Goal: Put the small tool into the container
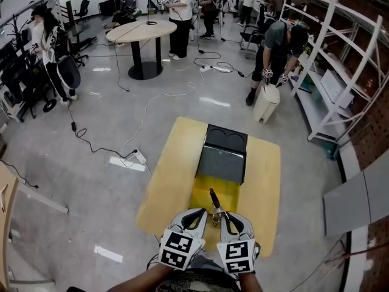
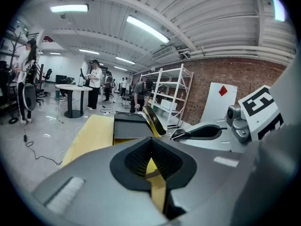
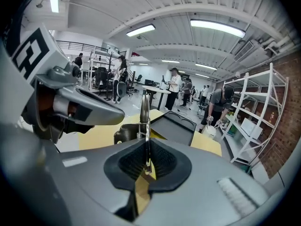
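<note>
Held level, side by side, just short of the container (image 1: 205,194). On the right gripper (image 3: 146,147): jaws pinched shut on the small tool (image 1: 214,201), slim metal with a dark handle, perhaps pliers, reaching over the container's yellow near end. On the left gripper (image 2: 151,145): jaws together, nothing between. Farther along, the container's black lid (image 1: 223,157), lying open.
</note>
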Motion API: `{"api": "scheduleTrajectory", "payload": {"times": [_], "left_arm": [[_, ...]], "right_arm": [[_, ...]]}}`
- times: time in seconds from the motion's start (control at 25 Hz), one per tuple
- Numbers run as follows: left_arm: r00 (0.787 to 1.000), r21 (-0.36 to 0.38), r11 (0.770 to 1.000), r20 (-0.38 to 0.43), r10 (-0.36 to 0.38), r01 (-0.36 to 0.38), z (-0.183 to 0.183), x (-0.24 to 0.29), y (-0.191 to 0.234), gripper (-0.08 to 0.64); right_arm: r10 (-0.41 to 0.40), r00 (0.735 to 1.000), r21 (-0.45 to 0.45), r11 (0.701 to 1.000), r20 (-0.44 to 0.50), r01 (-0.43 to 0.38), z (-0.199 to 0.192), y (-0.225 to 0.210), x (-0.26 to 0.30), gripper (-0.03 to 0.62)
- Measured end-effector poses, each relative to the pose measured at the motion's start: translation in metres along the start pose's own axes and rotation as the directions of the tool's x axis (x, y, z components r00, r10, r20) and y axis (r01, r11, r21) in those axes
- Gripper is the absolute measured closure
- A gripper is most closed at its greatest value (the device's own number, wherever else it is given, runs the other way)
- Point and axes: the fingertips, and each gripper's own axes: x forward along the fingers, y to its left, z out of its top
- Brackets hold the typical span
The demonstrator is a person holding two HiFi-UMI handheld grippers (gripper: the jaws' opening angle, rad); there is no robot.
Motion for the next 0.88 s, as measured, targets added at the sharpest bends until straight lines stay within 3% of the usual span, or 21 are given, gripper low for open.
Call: {"api": "scheduleTrajectory", "payload": {"times": [0.28, 0.88], "left_arm": [[0.999, -0.039, 0.998, -0.011, 0.051, -0.051, 0.024, 0.081, 0.047, 0.557], [0.993, -0.078, 0.991, -0.044, 0.106, -0.109, 0.042, 0.156, 0.123, 0.558]], "right_arm": [[0.035, 0.998, -0.102, 0.994, -0.057, -0.041, 0.007, -0.057, 0.087, 0.583], [0.037, 0.967, -0.346, 0.93, -0.252, -0.125, -0.001, -0.083, 0.215, 0.583]]}}
